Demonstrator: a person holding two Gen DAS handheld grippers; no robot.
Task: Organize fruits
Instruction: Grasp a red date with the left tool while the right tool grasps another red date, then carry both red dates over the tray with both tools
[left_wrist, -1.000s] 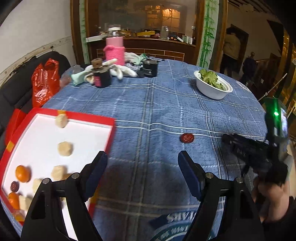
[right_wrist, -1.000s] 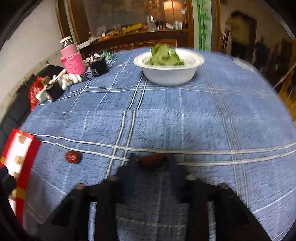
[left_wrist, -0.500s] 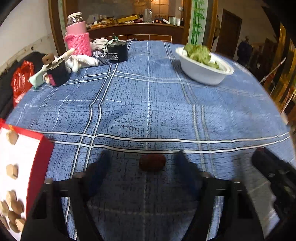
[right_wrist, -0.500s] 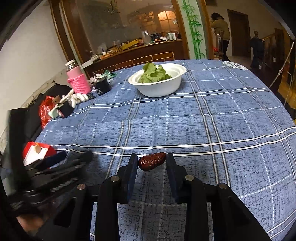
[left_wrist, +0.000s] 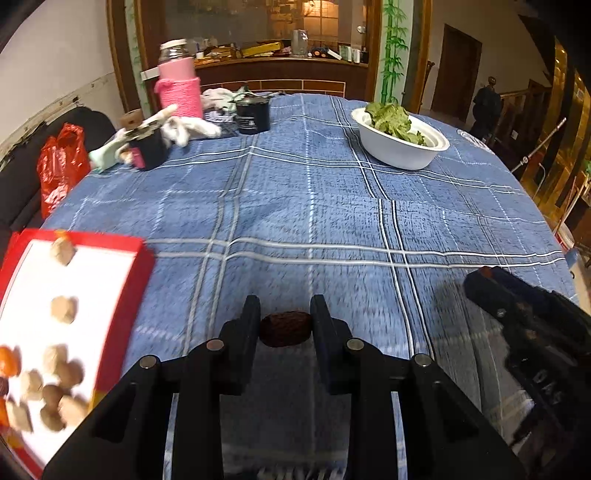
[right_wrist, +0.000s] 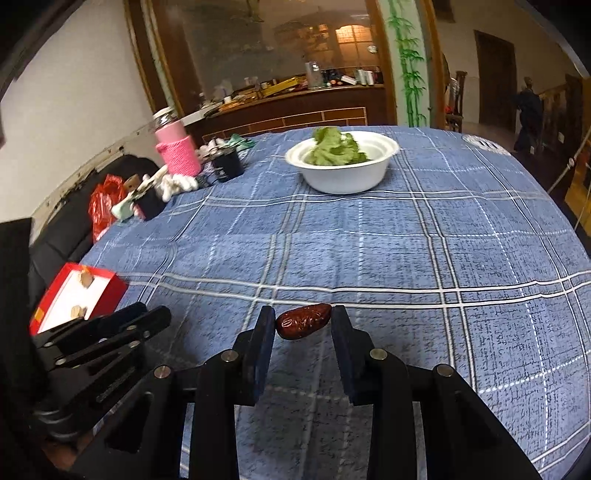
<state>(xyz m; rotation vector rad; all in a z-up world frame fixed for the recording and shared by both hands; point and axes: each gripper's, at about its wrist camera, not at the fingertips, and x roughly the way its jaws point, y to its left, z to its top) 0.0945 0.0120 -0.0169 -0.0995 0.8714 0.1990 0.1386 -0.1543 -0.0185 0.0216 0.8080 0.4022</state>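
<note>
My left gripper (left_wrist: 285, 325) is shut on a dark red date (left_wrist: 285, 328) just above the blue checked tablecloth. My right gripper (right_wrist: 303, 325) is shut on another red date (right_wrist: 303, 325) and holds it raised above the cloth. A red-rimmed white tray (left_wrist: 122, 295) at the left holds several pale nuts, small oranges and dates; it also shows in the right wrist view (right_wrist: 110, 286). The right gripper shows at the right of the left wrist view (left_wrist: 532, 332); the left gripper shows at the lower left of the right wrist view (right_wrist: 107, 343).
A white bowl of green leaves (left_wrist: 400, 142) stands at the back right. A pink-sleeved jar (left_wrist: 179, 83), a black cup (left_wrist: 253, 114), white gloves (left_wrist: 188, 127) and a small black box (left_wrist: 147, 147) sit at the back left. A red bag (left_wrist: 61, 166) lies beyond the table's left edge.
My left gripper swung from the tray to the date on the cloth and shut on it. My right gripper lifted its date and moved back and right.
</note>
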